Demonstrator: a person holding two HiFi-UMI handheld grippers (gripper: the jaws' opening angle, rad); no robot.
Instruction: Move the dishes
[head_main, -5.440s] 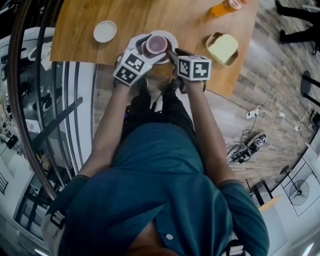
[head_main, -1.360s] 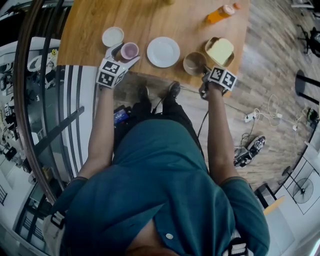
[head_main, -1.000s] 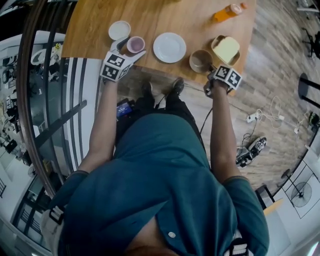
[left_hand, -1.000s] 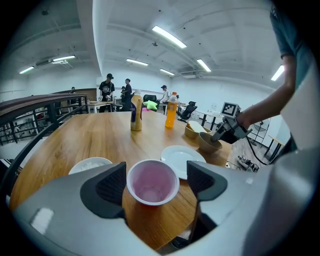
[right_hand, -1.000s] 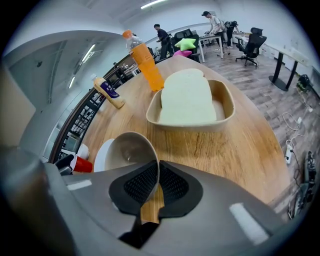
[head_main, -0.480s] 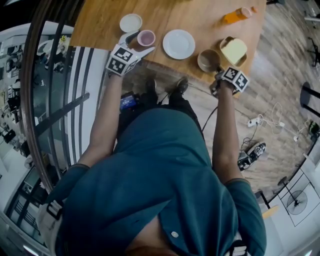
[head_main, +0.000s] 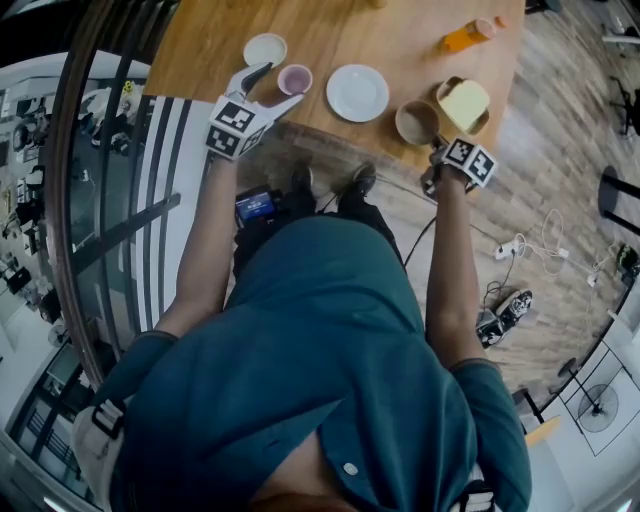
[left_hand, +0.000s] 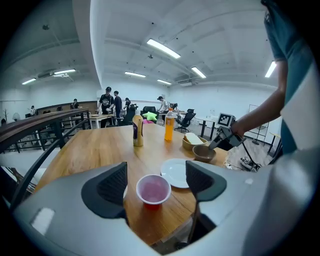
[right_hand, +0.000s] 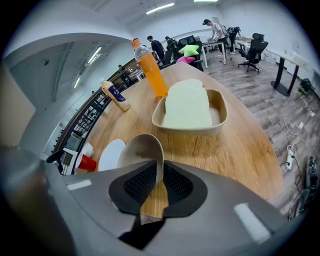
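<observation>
Over the wooden table (head_main: 330, 30), head view: your left gripper (head_main: 272, 86) frames the pink-lined red plastic cup (head_main: 295, 78), your right gripper (head_main: 437, 150) meets the brown round bowl (head_main: 416, 122). Left gripper view: jaws wide, cup standing between them, clear of both. Right gripper view: jaws pinched on the bowl's rim.

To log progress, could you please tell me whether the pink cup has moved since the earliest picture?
Yes: the pink cup came off the white plate and now stands on the table to its left, near the small saucer.
</observation>
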